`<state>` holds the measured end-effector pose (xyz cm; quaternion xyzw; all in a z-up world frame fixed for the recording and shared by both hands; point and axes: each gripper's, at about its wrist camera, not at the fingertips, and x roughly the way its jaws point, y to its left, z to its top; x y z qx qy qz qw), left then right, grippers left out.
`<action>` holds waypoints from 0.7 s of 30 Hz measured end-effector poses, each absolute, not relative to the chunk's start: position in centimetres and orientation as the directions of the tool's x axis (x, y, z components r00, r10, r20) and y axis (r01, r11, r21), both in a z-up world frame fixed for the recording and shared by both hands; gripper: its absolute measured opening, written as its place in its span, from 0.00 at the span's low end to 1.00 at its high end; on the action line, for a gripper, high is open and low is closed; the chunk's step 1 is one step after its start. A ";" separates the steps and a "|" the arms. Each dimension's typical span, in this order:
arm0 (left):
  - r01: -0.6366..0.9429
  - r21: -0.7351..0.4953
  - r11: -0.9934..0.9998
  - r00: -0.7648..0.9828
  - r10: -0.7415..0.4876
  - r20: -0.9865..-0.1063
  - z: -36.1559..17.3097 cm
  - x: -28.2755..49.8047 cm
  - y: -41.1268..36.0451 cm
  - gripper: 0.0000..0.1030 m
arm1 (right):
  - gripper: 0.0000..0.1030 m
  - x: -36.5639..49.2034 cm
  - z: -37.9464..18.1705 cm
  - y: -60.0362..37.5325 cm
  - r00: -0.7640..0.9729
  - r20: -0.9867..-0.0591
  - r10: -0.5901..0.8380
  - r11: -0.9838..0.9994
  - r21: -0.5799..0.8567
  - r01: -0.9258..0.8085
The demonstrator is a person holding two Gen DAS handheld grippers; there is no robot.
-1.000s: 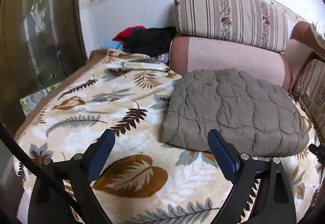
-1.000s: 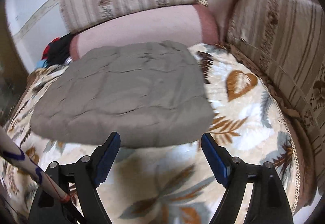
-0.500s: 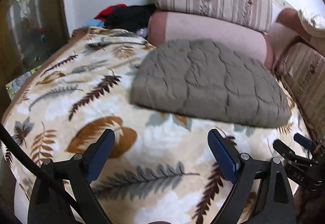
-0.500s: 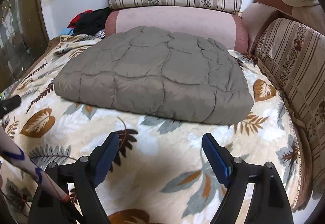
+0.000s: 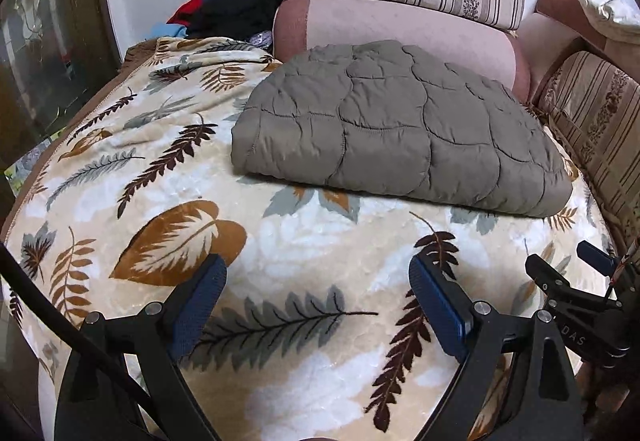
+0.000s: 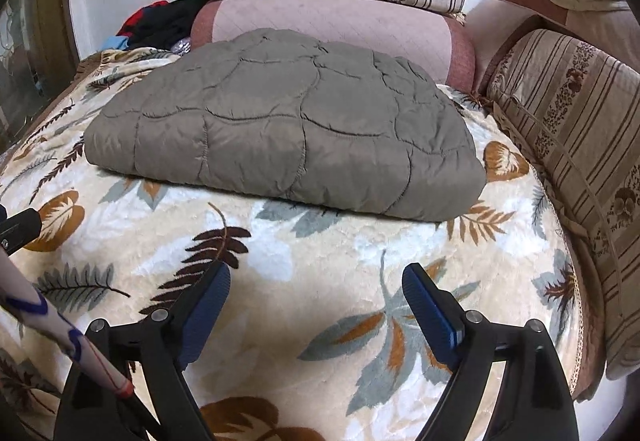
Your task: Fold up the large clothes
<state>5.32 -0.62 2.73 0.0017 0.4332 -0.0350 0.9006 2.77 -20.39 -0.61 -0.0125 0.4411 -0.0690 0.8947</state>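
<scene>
The grey quilted jacket [image 6: 280, 129] lies folded in a thick pad on the leaf-print blanket [image 6: 320, 261], near the pink bolster [image 6: 332, 29]. It looks soft, puffy, light and slippery, best pinched at a corner. The left hand-held gripper [image 5: 318, 305] stands open and empty; the right hand-held gripper [image 6: 316, 305] has just been opening, nothing between its jaws.

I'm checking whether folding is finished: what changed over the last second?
Both views pulled back from the grey quilted garment; the right gripper, empty, has just been opening its jaws wider. The left gripper stayed open and empty; the garment stayed folded on the leaf-print blanket.
</scene>
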 end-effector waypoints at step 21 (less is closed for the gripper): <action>0.084 -0.045 0.995 0.580 -0.086 -0.810 1.4 5.4 -1.0 0.89 | 0.90 3.0 -1.1 -19.1 0.589 -0.792 -0.160 0.987 -0.124 0.102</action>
